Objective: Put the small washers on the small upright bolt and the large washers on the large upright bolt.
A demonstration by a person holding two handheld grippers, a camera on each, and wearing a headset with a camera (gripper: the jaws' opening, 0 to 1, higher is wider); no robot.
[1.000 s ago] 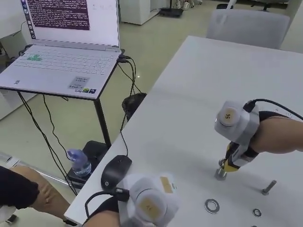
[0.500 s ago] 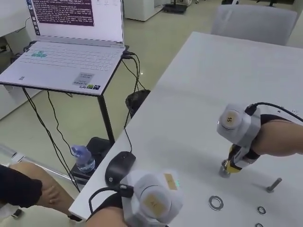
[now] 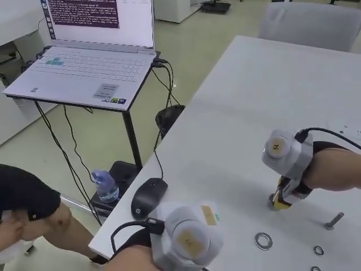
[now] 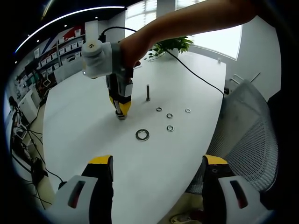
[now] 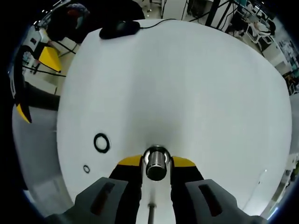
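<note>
The large bolt [image 5: 155, 163] stands upright right between the jaws of the right tongs [image 3: 280, 201], which point straight down at it from above. The jaws sit close against either side of its top, but I cannot tell whether they pinch the bolt, hold a washer over it, or just flank it. The bolt's top looks ringed in the right gripper view, and whether a washer already sits there is hard to make out; its lower part is hidden by the jaws. One large washer [image 3: 263, 241] lies flat and loose on the white surface [image 3: 237, 113], near the right tongs on the side toward the left tongs [image 4: 158, 161]. The small bolt [image 4: 148, 92] stands apart from the right tongs, on their far side as the left gripper view has it, and no washer can be made out on it. Four small washers [image 4: 169, 115] lie scattered on the surface near that bolt, none touching it; in the head view two of them show, the lower one cut off at the frame's edge. So the job looks early: at least one large washer and all the visible small ones are not yet placed. The left tongs hang spread wide and empty, well back from everything, past the surface's near edge. A mouse [image 3: 148, 196] lies by that edge, beside the left tongs.
</note>
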